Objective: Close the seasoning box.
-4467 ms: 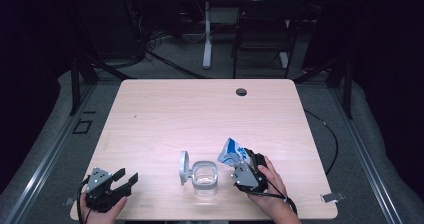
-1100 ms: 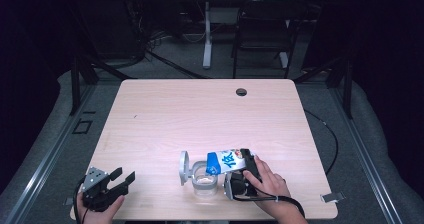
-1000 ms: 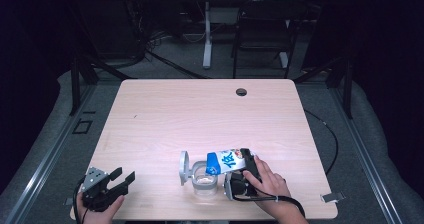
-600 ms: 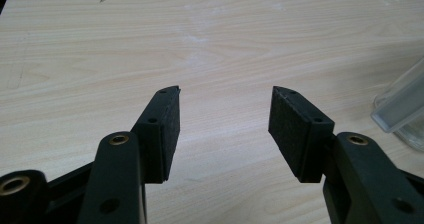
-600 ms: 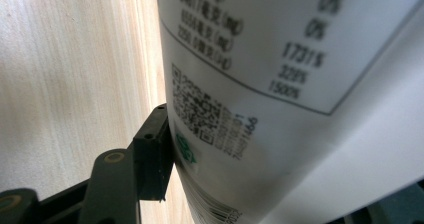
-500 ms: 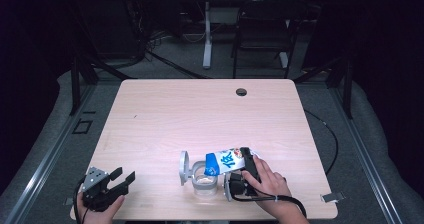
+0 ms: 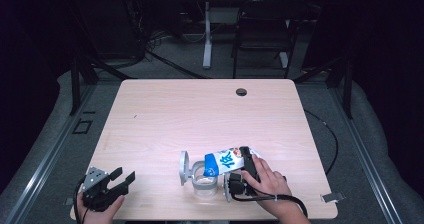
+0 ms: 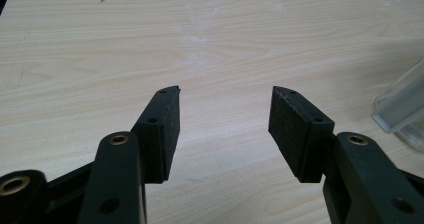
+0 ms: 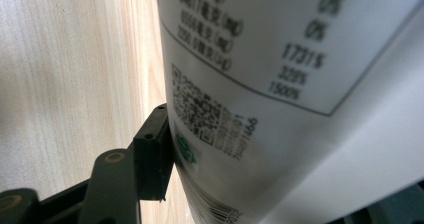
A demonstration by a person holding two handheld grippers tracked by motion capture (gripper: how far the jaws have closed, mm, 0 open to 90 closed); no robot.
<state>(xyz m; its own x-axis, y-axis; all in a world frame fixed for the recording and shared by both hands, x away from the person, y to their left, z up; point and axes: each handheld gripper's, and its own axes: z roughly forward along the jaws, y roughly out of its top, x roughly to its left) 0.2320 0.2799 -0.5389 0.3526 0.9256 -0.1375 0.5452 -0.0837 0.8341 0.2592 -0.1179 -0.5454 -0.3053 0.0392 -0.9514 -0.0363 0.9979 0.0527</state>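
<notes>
A blue and white carton [image 7: 226, 160] lies tipped to the left, its top end over a clear glass jar [image 7: 205, 183] near the table's front edge. The jar's lid [image 7: 184, 167] stands flipped open on its left side. My right gripper [image 7: 243, 164] is shut on the carton's lower end, with a hand behind it. In the right gripper view the carton's printed side [image 9: 280, 84] presses against one black finger [image 9: 154, 146]; the other finger is hidden. My left gripper [image 7: 124, 175] rests at the front left corner, open, with bare wood between its pads [image 8: 225, 114].
The light wooden table [image 7: 200, 109] has a round cable hole [image 7: 241, 92] at the back. The jar's edge [image 8: 400, 109] shows at the right of the left gripper view. A chair and stand legs are on the dark floor behind the table.
Since the earliest frame the carton has gone from nearly upright beside the jar to tipped left over it. Over the last second nothing has visibly moved.
</notes>
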